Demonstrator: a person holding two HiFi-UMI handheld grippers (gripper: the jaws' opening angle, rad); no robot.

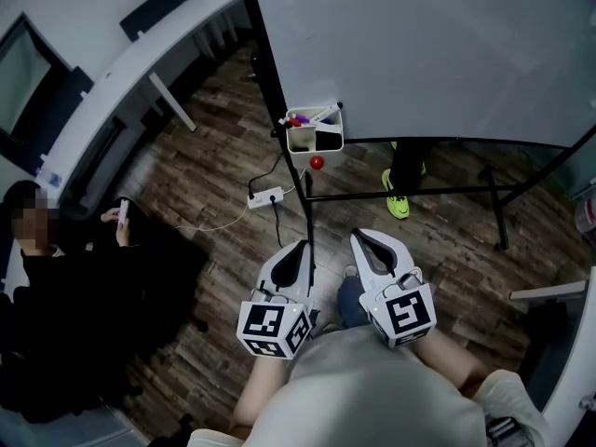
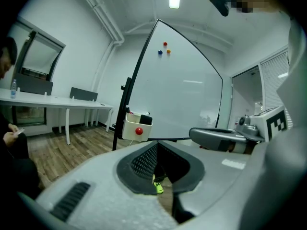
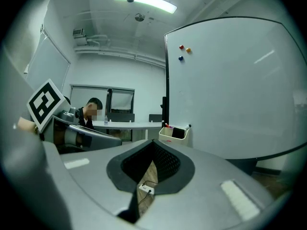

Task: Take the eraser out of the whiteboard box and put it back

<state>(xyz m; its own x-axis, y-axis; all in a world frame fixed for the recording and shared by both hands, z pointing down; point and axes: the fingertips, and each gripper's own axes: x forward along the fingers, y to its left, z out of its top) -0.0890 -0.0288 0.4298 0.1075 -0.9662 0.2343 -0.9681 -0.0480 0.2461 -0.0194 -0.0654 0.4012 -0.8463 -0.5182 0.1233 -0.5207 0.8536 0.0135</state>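
A white box (image 1: 315, 138) hangs at the whiteboard's (image 1: 447, 54) lower left corner, with markers and a dark eraser (image 1: 328, 131) in it. The left gripper view shows the box (image 2: 135, 128) ahead and to the left, the black eraser (image 2: 146, 120) standing in it. In the right gripper view the box (image 3: 173, 134) with the eraser (image 3: 180, 132) sits straight ahead and small. My left gripper (image 1: 300, 247) and right gripper (image 1: 359, 236) are held side by side, well short of the box. Both are shut and hold nothing.
A red magnet (image 1: 317, 162) sticks under the box. A power strip (image 1: 265, 196) and cable lie on the wooden floor by the whiteboard's stand (image 1: 307, 203). A seated person (image 1: 56, 277) is at the left. A long white desk (image 1: 140, 54) runs at the back left.
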